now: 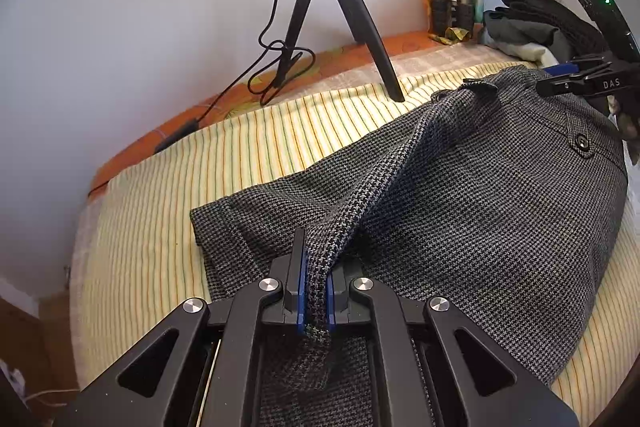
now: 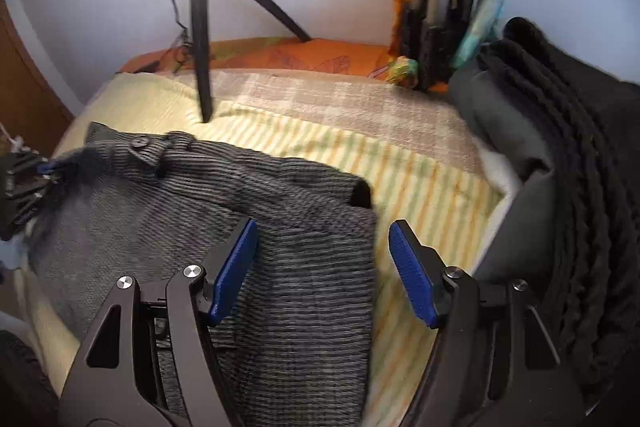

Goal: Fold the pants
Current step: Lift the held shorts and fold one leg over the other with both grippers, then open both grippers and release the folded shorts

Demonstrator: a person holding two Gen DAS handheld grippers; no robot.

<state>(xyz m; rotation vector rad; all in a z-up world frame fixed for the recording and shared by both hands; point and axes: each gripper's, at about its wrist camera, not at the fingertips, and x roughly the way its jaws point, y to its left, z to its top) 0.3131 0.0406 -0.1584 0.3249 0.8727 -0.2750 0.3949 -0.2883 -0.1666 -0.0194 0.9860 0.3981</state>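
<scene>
Checked pants half folded on the striped bed

The left tongs (image 1: 316, 291) pinch a fold of the grey checked pants (image 1: 480, 211); the right tongs (image 2: 322, 267) hang open and empty above the blurred, perhaps hem, edge, beside bare striped bedsheet (image 2: 432, 195).

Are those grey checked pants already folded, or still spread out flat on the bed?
Partly folded. The pants lie doubled over on the striped sheet, while the left gripper pinches up a ridge of cloth.
</scene>
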